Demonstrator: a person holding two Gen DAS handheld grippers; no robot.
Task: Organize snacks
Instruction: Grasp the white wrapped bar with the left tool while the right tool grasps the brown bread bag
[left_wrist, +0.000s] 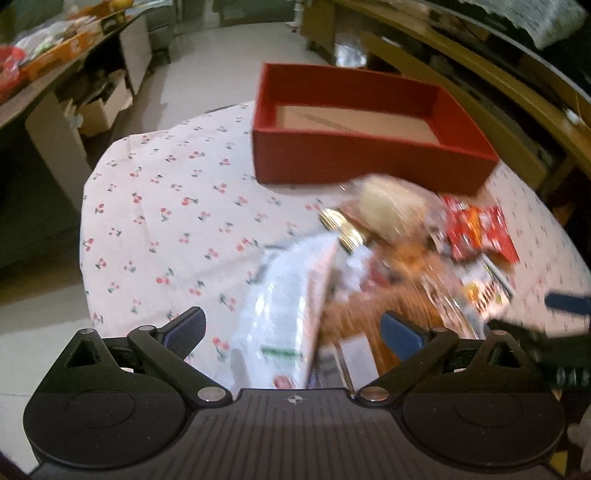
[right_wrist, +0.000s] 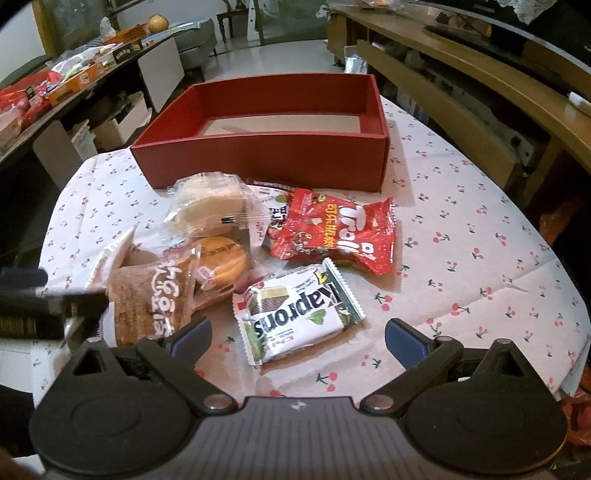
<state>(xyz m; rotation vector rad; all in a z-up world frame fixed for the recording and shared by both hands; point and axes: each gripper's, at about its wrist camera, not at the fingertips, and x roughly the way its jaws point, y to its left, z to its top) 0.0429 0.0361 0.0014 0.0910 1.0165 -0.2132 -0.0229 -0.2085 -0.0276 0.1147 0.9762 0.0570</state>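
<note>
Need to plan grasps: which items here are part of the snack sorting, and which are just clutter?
Job:
red box
red Trolli bag
Kaprons pack
clear-wrapped cake
round bun
brown cake pack

Clutter:
side table goods
wooden shelving

A: How do the left tongs (left_wrist: 291, 330) stand?

B: Spread wide, both blue pads (left_wrist: 400, 334) well apart and gripping nothing. The view is blurred.

A: And the right tongs (right_wrist: 299, 339)?

B: Also spread wide, pads (right_wrist: 404, 341) apart and bare, angled downward.

A: Can each see the other?

B: Yes. The left pair shows as a dark blurred shape at the left edge of the right wrist view; the right pair's blue tip pokes in at the right edge of the left wrist view.
</note>
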